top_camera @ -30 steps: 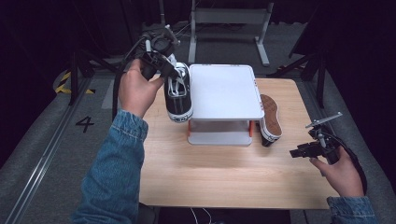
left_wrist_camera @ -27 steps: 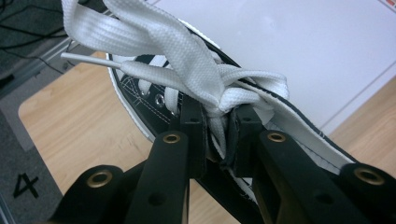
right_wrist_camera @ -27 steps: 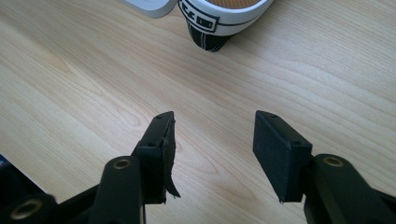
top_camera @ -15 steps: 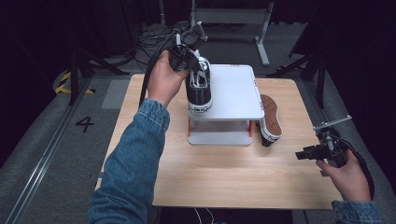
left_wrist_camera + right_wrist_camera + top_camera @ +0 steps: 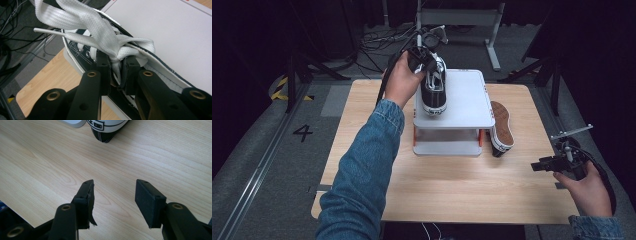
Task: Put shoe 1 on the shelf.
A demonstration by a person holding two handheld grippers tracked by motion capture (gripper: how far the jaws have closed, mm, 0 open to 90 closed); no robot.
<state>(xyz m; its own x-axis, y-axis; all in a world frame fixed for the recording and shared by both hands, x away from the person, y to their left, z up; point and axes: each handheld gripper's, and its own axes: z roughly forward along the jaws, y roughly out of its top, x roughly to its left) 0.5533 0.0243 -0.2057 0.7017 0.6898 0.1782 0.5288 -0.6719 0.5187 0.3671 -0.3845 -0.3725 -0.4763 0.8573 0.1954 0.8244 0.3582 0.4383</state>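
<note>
Moved rightward, left claw holds sneaker over shelf left edge.

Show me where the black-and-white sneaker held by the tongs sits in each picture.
High view: black-and-white canvas sneaker upper centre, over the grey shelf stand.
Left gripper view: centre, laces pinched in the left tongs.
Right gripper view: I can't place it here.
Shared landmark: the grey shelf stand.

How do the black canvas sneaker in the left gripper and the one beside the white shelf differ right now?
The black canvas sneaker with white laces is over the top of the white two-tier shelf, sole down, clamped at its laces by the left gripper. The second black sneaker is on the wooden table against the shelf's right side, tipped on edge with its brown sole showing, and nothing grips it; the right gripper is open and apart. Both have white rubber edging.
</note>
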